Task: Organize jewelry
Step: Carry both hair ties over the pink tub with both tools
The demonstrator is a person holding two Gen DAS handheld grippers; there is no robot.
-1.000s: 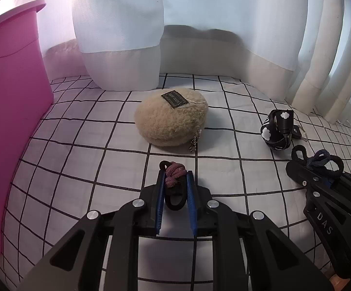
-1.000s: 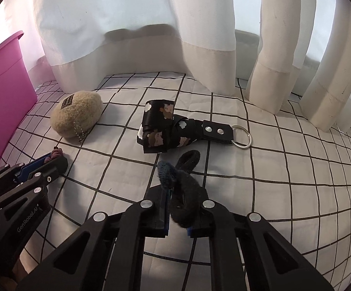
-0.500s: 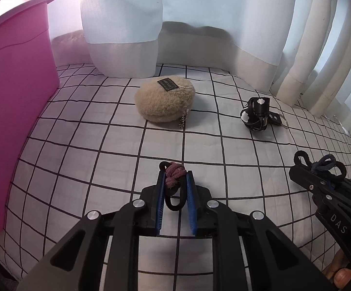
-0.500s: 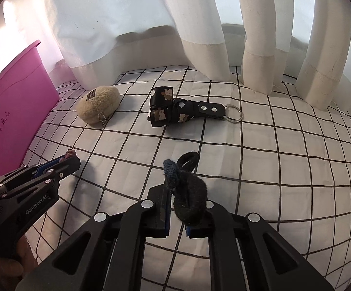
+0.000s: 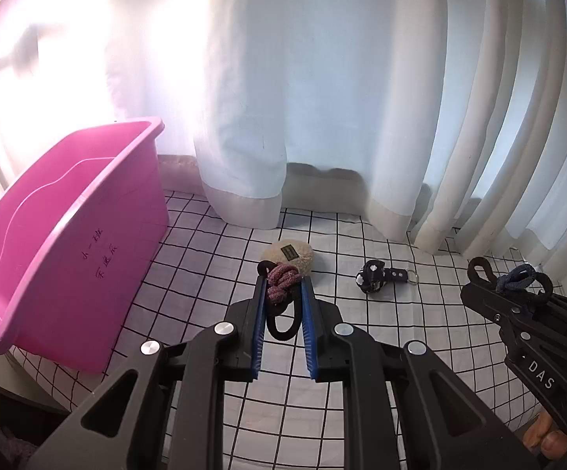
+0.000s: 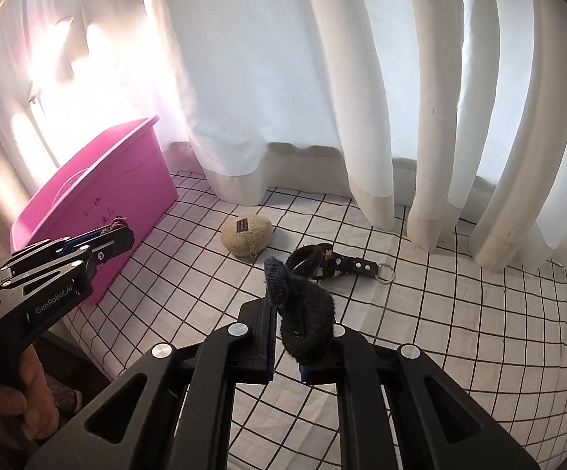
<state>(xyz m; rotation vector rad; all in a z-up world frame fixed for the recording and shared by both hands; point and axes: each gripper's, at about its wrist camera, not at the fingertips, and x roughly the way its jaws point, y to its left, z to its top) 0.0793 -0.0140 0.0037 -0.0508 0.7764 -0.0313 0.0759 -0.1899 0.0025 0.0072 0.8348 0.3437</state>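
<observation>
My left gripper (image 5: pixel 282 286) is shut on a black hair tie with a pink knot (image 5: pixel 279 284), held high above the checked cloth. It also shows in the right wrist view (image 6: pixel 116 231), near the pink bin. My right gripper (image 6: pixel 303 313) is shut on a black hair tie with a blue knot (image 6: pixel 303 313); it shows in the left wrist view (image 5: pixel 518 280) at the right. A beige fluffy pouch (image 5: pixel 289 254) and a black patterned strap with a key ring (image 5: pixel 383 278) lie on the cloth.
A pink plastic bin (image 5: pixel 60 243) stands open on the left of the cloth; it shows in the right wrist view (image 6: pixel 99 196) too. White curtains (image 5: pixel 322 98) hang behind. The checked cloth (image 5: pixel 401 333) ends at a front edge near me.
Both grippers have risen and pulled back from the cloth with their hair ties. The pouch and strap look smaller and the whole pink bin has come into view.
</observation>
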